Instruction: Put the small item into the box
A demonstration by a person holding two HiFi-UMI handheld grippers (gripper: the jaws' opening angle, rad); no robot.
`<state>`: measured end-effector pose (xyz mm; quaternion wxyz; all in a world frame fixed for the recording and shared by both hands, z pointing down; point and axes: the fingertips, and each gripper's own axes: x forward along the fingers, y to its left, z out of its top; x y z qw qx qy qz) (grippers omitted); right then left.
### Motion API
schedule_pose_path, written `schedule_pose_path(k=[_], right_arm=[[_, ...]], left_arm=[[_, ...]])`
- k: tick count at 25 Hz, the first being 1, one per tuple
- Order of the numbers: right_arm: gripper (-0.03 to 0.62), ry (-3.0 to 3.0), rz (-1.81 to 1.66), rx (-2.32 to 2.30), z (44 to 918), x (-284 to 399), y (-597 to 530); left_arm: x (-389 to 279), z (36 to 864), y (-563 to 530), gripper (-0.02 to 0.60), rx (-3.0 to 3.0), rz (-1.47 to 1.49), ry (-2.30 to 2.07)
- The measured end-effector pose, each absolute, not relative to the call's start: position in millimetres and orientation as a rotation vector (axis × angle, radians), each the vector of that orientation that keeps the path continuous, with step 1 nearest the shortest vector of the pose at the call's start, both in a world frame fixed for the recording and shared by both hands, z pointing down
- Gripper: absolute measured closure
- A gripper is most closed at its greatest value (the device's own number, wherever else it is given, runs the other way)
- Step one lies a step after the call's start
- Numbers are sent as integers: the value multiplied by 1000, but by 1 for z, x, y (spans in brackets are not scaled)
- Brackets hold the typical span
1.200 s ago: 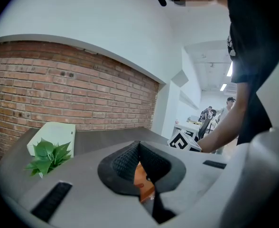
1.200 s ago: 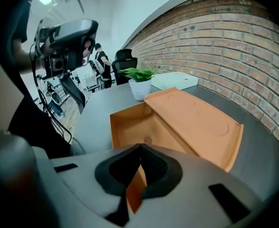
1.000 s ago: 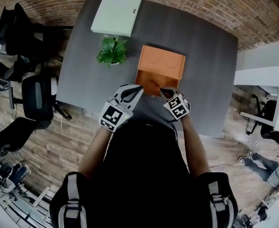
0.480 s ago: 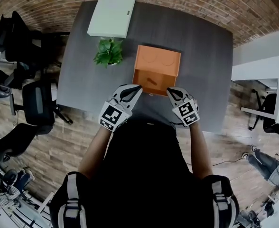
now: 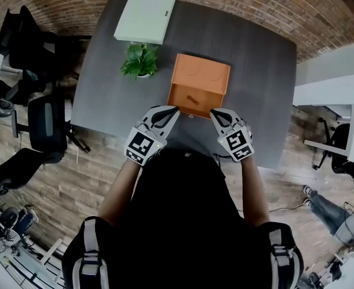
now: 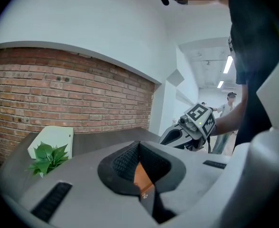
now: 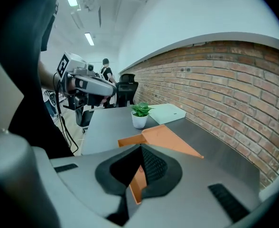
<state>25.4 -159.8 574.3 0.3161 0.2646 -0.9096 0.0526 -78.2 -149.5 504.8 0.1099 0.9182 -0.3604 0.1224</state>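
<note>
An orange box (image 5: 201, 77) stands open on the dark table (image 5: 261, 71), its lid folded back. A small dark item (image 5: 193, 99) lies inside the box's tray. My left gripper (image 5: 174, 109) sits at the box's near left corner, jaws together, nothing held. The right gripper (image 5: 214, 112) is at the near right corner, jaws also together and empty. In the left gripper view my left gripper (image 6: 139, 146) shows only a sliver of the orange box (image 6: 140, 175) between its jaws. From my right gripper (image 7: 140, 150), the box (image 7: 165, 139) stretches ahead.
A potted plant (image 5: 139, 60) stands left of the box and a flat white case (image 5: 145, 15) lies at the table's far edge. Office chairs (image 5: 44, 122) crowd the floor to the left. A brick wall runs behind the table.
My right gripper has drawn back from over the box's tray toward the near right corner. The small item now shows lying in the tray. The left gripper has barely moved.
</note>
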Motion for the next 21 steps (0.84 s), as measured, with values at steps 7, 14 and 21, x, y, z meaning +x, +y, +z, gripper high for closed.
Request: schedule_pose_path(k=[7, 14, 21], right_arm=[[569, -2416, 104, 684, 566, 20, -157], [569, -2434, 42, 677, 552, 16, -154], [569, -2443, 20, 657, 546, 19, -148]], left_arm=[[-80, 502, -142, 558, 2687, 362, -1088], [-74, 501, -140, 558, 2693, 368, -1094], [-62, 500, -138, 558, 2696, 366, -1092]])
